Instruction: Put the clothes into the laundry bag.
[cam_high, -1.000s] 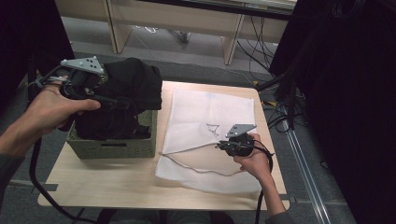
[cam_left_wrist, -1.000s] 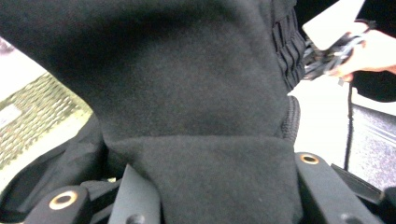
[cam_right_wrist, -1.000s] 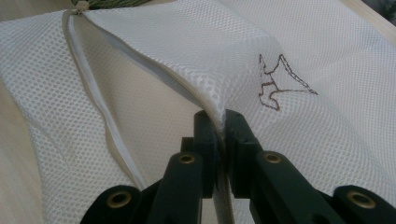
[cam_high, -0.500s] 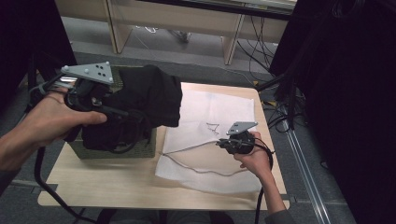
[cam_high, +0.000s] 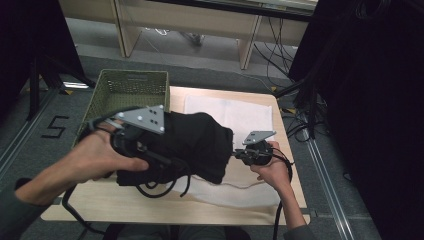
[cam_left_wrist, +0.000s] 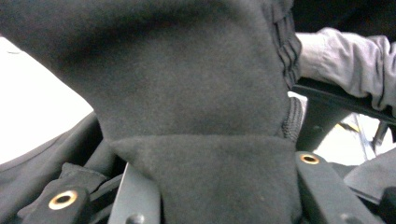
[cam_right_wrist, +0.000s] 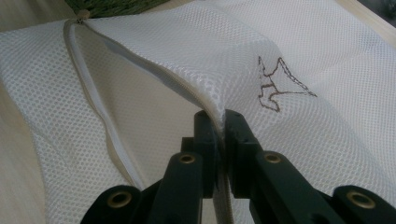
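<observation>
A bulky black garment (cam_high: 200, 145) hangs from my left gripper (cam_high: 162, 155), which is shut on a thick fold of it (cam_left_wrist: 196, 93); the cloth bulges between both jaws in the left gripper view. The garment hangs over the left part of a white mesh laundry bag (cam_high: 230, 112) lying on the table. My right gripper (cam_high: 241, 156) is shut on the bag's upper zip edge (cam_right_wrist: 221, 123) and holds it raised, so the mouth gapes along the open zip (cam_right_wrist: 88, 93). The garment's right end almost touches the right gripper.
A green woven basket (cam_high: 131, 87) stands at the table's back left corner. The wooden table (cam_high: 120, 202) ends just right of the right hand. Black cables trail from both grippers. Shelving legs and cables stand on the floor beyond the table.
My left gripper has carried the black garment rightward out of the basket and over the mesh bag. The right gripper has held still on the bag's edge.
</observation>
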